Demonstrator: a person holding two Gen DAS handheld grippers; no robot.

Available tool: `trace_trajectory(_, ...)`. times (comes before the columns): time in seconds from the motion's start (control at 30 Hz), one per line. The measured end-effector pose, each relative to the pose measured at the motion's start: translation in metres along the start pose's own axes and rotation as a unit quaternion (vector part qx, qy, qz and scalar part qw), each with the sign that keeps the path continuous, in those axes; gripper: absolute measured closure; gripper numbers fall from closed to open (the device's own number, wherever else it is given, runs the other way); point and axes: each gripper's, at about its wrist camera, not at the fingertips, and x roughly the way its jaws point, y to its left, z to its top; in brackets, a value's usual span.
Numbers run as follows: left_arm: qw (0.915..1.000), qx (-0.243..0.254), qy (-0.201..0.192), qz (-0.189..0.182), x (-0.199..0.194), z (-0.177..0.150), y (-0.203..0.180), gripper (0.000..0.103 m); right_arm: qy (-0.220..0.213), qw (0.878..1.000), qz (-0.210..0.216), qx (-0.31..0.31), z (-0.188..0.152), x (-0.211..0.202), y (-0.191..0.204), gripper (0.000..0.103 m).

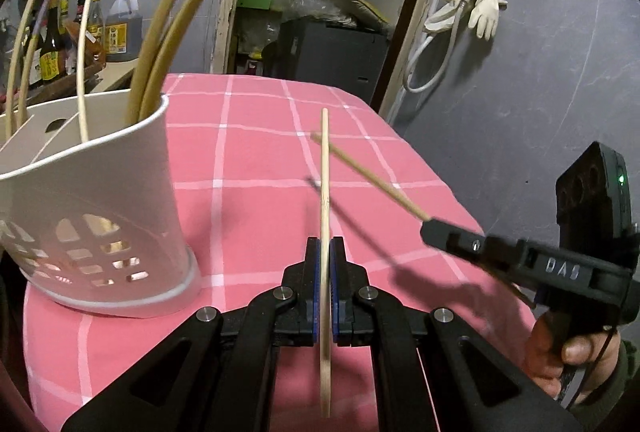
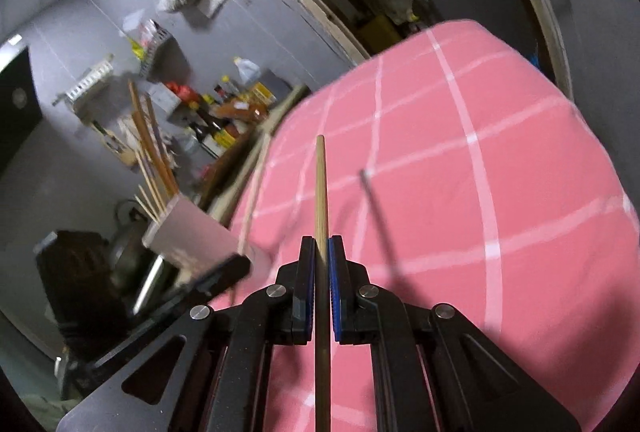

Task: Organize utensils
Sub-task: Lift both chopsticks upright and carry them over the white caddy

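Each gripper pinches one chopstick over a table spread with a pink checked tablecloth point(image 1: 256, 160). In the left wrist view the left gripper point(image 1: 325, 244) has its blue-padded jaws pressed tight on a pale bamboo chopstick point(image 1: 325, 168), which runs lengthwise between the pads and points out over the cloth, its tip well clear of the fabric. The right gripper point(image 1: 430, 226) comes in from the right side of that view, a hand point(image 1: 560, 356) wrapped round its grip, and from its nose a second chopstick point(image 1: 368, 176) slants up and to the left — in this view it crosses the first one near that stick's far end, though whether the two touch cannot be told. The right wrist view shows the same stick point(image 2: 321, 188) clamped between the closed jaws of the right gripper point(image 2: 322, 244), lying straight along them. At the left of the table stands a white utensil holder point(image 1: 132, 216) with cut-out holes near its base; several chopsticks point(image 1: 160, 32) already stand upright in it, leaning against its rim. Behind the holder, sauce bottles point(image 1: 96, 28) line a shelf, and pale gloves point(image 1: 480, 8) hang on the grey wall.
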Motion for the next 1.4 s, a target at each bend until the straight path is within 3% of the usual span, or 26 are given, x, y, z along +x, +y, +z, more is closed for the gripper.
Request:
trace_trajectory(0.13, 0.9994, -0.014, 0.023, 0.022, 0.005, -0.007, 0.006, 0.1, 0.021, 0.997, -0.056, -0.043, -0.005, 0.002, 0.005, 0.098)
trace_trajectory(0.4, 0.9921, -0.061, 0.095, 0.055, 0.026, -0.016, 0.027, 0.1, 0.094, 0.985, -0.113, -0.094, -0.016, 0.021, 0.007, 0.097)
trace_trajectory(0.6, 0.9892, -0.073, 0.115, 0.053, 0.031, -0.019, 0.035, 0.1, 0.137, 0.974, -0.123, -0.129, -0.013, 0.036, 0.013, 0.079)
trace_trajectory(0.9, 0.9873, -0.064, 0.137, 0.048, 0.039, -0.009, 0.039, 0.1, 0.187, 0.957, -0.141, -0.171, 0.011, 0.07, 0.013, 0.08)
trace_trajectory(1.0, 0.9867, -0.057, 0.145, 0.047, 0.043, -0.005, 0.04, 0.1, 0.195, 0.953, -0.148, -0.178, 0.014, 0.076, 0.015, 0.088)
trace_trajectory(1.07, 0.9855, -0.059, 0.153, 0.043, 0.047, -0.001, 0.042, 0.1, 0.198, 0.957, -0.139, -0.161, 0.017, 0.077, 0.012, 0.097)
trace_trajectory(1.2, 0.9858, -0.053, 0.154, 0.042, 0.049, 0.0, 0.041, 0.1, 0.184, 0.969, -0.116, -0.115, 0.019, 0.071, 0.005, 0.098)
trace_trajectory(1.4, 0.9891, -0.049, 0.136, 0.025, 0.041, -0.005, 0.035, 0.1, 0.115, 0.99, -0.052, -0.055, 0.009, 0.044, 0.003, 0.098)
